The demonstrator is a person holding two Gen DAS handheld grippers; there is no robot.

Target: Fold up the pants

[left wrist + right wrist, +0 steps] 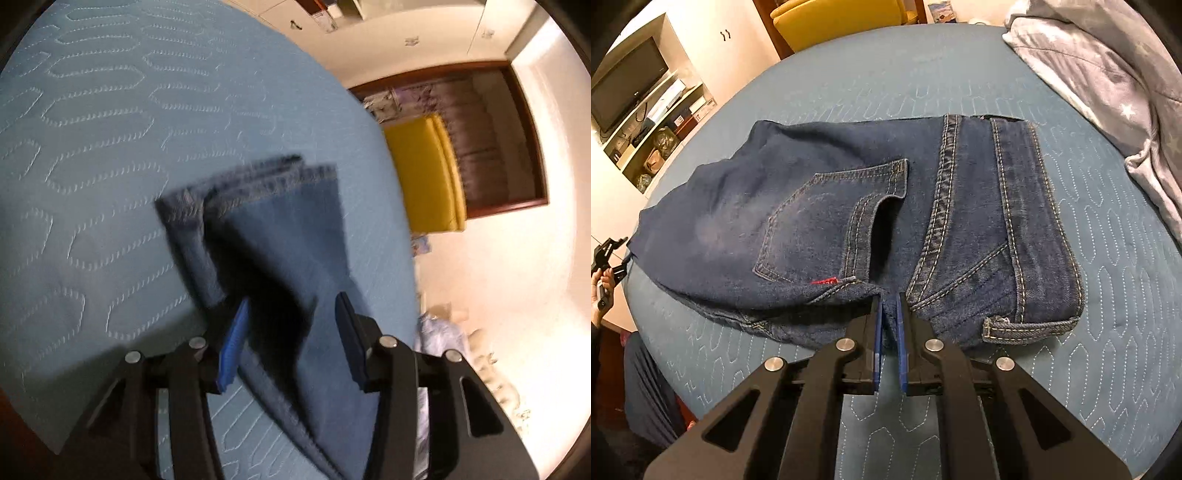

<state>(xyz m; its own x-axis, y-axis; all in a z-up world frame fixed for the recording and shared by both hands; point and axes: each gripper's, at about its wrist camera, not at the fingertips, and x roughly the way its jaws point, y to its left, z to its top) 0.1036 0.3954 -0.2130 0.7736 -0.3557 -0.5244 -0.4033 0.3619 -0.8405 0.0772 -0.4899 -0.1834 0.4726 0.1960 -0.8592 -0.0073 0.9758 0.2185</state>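
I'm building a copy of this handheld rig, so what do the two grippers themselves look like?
Both look alike. The left gripper and the right gripper each have matte black angular linkage arms with triangular cut-outs, joined by round silver pivot pins. Each finger carries a flat blue pad with a ribbed edge. No cables or printed markings show. In the right wrist view, a hand holds a black handle.

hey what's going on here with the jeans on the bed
A person is folding dark blue denim jeans on a quilted blue bedspread, with a handheld gripper in each hand. The right gripper has its jaws nearly closed at the near edge of the jeans by the back pocket, apparently pinching the fabric. The left gripper has open jaws over the leg end, whose hems lie stacked. A grey star-patterned duvet is bunched to one side.
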